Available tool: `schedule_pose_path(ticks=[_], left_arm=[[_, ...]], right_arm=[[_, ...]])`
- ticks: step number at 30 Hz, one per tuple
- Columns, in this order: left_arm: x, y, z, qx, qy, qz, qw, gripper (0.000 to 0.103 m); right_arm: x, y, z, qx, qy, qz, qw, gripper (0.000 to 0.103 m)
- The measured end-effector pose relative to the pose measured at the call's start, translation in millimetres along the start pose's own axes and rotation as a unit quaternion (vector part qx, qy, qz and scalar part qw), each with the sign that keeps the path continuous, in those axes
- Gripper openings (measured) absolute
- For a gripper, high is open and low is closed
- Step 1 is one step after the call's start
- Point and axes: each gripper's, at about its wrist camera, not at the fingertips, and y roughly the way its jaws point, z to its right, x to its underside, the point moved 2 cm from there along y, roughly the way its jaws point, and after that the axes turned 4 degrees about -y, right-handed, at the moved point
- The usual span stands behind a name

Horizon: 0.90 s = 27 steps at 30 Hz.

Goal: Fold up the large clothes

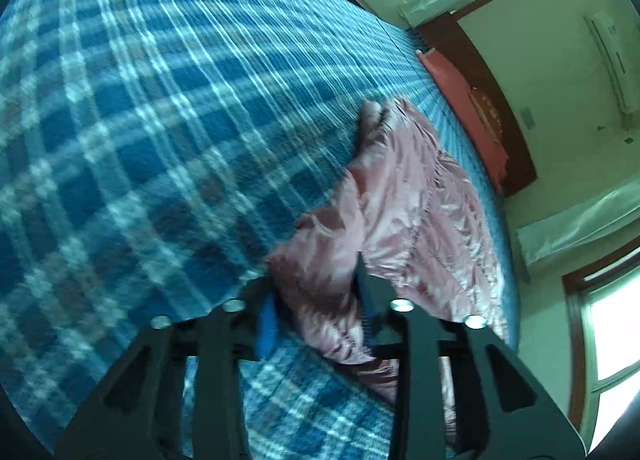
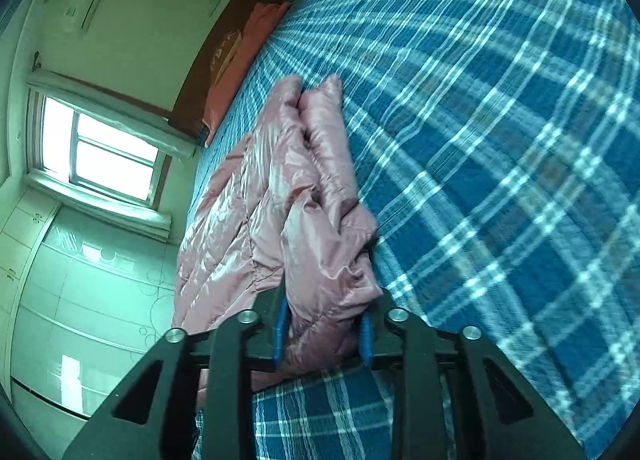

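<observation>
A shiny pink quilted jacket (image 1: 404, 196) lies crumpled on a bed with a blue plaid cover (image 1: 160, 108). In the left wrist view my left gripper (image 1: 316, 312) holds a bunched edge of it between the blue pads, and the fabric fills the gap. The view is blurred. In the right wrist view my right gripper (image 2: 324, 332) is shut on a thick fold of the same jacket (image 2: 280, 188), which bulges up between both pads. The rest of the jacket stretches away across the plaid cover (image 2: 500, 140) towards the headboard.
A red pillow (image 1: 464, 104) rests against the dark wooden headboard (image 1: 500, 100) at the far end of the bed. Behind it are a wall, windows (image 2: 112, 156) and a wall air conditioner (image 1: 612, 60). White cabinets (image 2: 80, 292) stand beside the bed.
</observation>
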Motion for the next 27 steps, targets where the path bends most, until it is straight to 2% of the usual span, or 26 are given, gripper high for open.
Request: schedule_pose_path(ticks=[1,3,5,8,11,15,16,18,19,21,23,26,27], left_arm=[[-2.3,-7.2,-2.0,-0.01,0.01,0.011,0.9998,0.045],[-6.6,-19.4,-7.4,-0.025,0.026,0.025,0.999,0.051],[-9.4,-26.8,-9.2,-0.042,0.036,0.034,0.9979,0.052],[-17.3,-40.7,-11.1,-0.09,0.067,0.053,0.9923,0.052],[-19.3,-52.0,1.8,-0.15,0.141,0.086,0.9747,0.052],[-11.2,-62.9,35.9,-0.186,0.235,0.13,0.9449,0.052],[-6.2,-63.4,49.5,-0.19,0.261,0.14,0.936,0.052],[5.5,-61.4,72.1,-0.185,0.298,0.146,0.9248,0.052],[13.0,-57.0,85.1,-0.177,0.315,0.14,0.9217,0.052],[22.8,-44.6,105.8,-0.162,0.331,0.121,0.9217,0.052],[34.3,-27.2,129.2,-0.149,0.346,0.106,0.92,0.052],[49.4,-0.1,154.8,-0.15,0.37,0.093,0.9122,0.052],[54.6,12.4,163.4,-0.157,0.379,0.092,0.9071,0.052]], right_arm=[[-1.6,-6.8,0.6,0.01,-0.008,0.008,1.0,0.038],[-5.5,-18.8,2.4,0.033,-0.022,0.024,0.999,0.04],[-7.6,-29.9,7.7,0.057,-0.032,0.03,0.997,0.04],[-13.6,-42.0,5.7,0.111,-0.057,0.04,0.991,0.04],[-17.6,-51.4,-5.5,0.161,-0.104,0.055,0.98,0.04],[-18.5,-41.0,-47.7,0.197,-0.183,0.055,0.962,0.04],[-16.0,-36.6,-56.9,0.2,-0.199,0.054,0.958,0.04],[-8.5,-20.9,-84.0,0.198,-0.241,0.048,0.949,0.04],[-5.0,-11.9,-94.9,0.19,-0.256,0.039,0.947,0.04],[1.8,7.6,-113.4,0.175,-0.276,0.019,0.945,0.04],[9.7,32.0,-136.7,0.168,-0.306,0.0,0.937,0.04],[22.8,62.8,-165.5,0.167,-0.339,-0.019,0.926,0.04],[26.4,75.4,-173.9,0.168,-0.35,-0.024,0.921,0.04]])
